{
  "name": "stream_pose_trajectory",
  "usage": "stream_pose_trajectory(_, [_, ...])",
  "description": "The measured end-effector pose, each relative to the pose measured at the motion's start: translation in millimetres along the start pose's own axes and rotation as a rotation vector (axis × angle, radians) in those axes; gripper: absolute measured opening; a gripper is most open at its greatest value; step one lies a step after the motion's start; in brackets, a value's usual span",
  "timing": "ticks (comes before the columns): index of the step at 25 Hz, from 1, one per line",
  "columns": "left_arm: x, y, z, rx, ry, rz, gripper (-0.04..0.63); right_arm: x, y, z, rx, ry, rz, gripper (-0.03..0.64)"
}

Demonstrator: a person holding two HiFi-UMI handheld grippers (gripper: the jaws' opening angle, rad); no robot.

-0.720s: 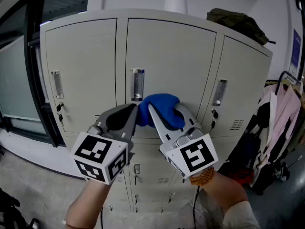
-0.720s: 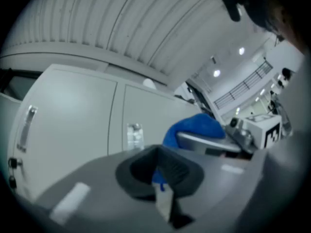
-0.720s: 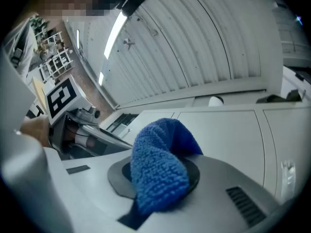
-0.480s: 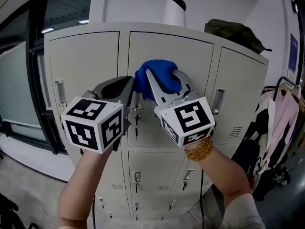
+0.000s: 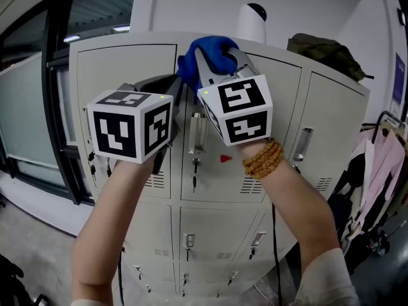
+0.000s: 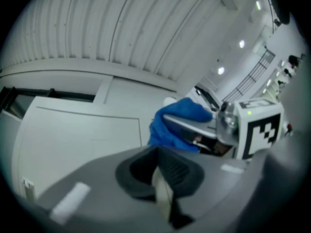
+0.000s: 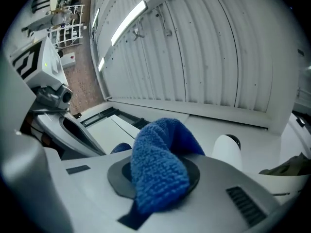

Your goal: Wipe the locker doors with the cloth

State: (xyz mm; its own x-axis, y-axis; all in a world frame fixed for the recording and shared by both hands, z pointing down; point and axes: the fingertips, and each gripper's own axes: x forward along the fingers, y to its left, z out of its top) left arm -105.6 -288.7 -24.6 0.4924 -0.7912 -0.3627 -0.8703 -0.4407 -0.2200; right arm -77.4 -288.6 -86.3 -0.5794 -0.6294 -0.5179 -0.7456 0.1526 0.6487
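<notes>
At the far left a dark-framed window (image 5: 38,107) meets the bank of pale grey locker doors (image 5: 121,69). In front of the leftmost upper door the left gripper (image 5: 171,89) is held up; its own view shows the jaws pressed together with nothing between them. Just to its right, the blue cloth (image 5: 215,44) sits high up at the top edge of the middle upper door, above that door's metal handle (image 5: 198,132). From here I cannot tell whether it actually touches the metal. The right gripper (image 5: 220,59) pinches the cloth, a thick fold of it bulging out between the jaws (plain in the right gripper view). A beaded bracelet (image 5: 262,159) circles the right wrist. On top of the lockers stand a white dome-shaped device (image 5: 252,23) and, further right, an olive bag (image 5: 325,50). Pink clothing (image 5: 379,164) hangs at the right edge.
</notes>
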Motion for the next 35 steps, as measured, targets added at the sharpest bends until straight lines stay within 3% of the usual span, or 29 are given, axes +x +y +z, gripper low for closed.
stream_pose_trajectory(12, [1.3,-8.0,-36.5,-0.045,0.036,-0.031,0.003,-22.6,19.2,-33.1,-0.114,0.077,-0.012,0.023])
stream_pose_trajectory(16, [0.9,-15.8,-44.8,-0.024,0.048,-0.035,0.003,-39.3,17.7,-46.8,-0.117,0.093,-0.026,0.023])
stream_pose_trajectory(35, [-5.3,-47.3,-123.5,-0.083,0.139,-0.087,0.003,-116.6,62.1,-121.9,-0.135,0.181,-0.031,0.023])
